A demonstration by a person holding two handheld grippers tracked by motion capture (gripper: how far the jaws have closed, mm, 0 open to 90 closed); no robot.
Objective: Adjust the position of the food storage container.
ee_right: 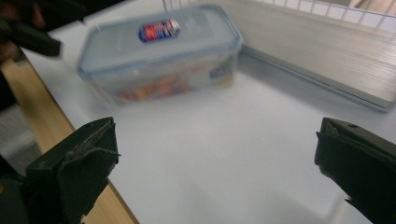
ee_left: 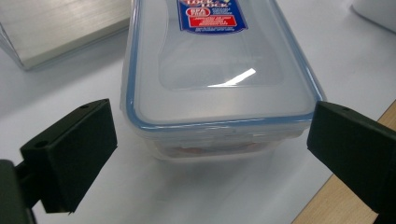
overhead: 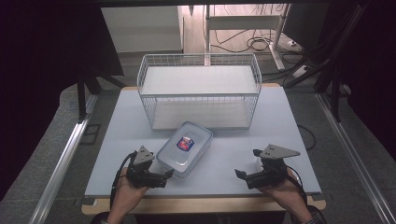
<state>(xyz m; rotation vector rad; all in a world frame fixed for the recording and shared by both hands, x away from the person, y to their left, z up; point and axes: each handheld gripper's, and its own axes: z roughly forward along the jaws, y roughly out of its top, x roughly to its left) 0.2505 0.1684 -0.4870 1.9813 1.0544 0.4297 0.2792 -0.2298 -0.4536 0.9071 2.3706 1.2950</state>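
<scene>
A clear plastic lidded container (overhead: 184, 148) with a blue and red label lies on the pale table (overhead: 261, 121), just in front of the wire basket. My left gripper (overhead: 164, 176) sits at the container's near left corner, open. In the left gripper view its jaws (ee_left: 212, 142) stand wide apart on either side of the container's (ee_left: 210, 70) near end, not touching it. My right gripper (overhead: 246, 164) rests open near the front right of the table, pointing left. In the right gripper view the open gripper (ee_right: 219, 154) faces the blurred container (ee_right: 159, 51) from a distance, with bare table between.
A white wire basket (overhead: 198, 88) with a flat base stands at the back of the table; its base shows close by in both gripper views (ee_left: 60, 28) (ee_right: 327, 56). The table's wooden front edge (overhead: 201, 203) runs just behind both hands. Cables lie on the floor beyond.
</scene>
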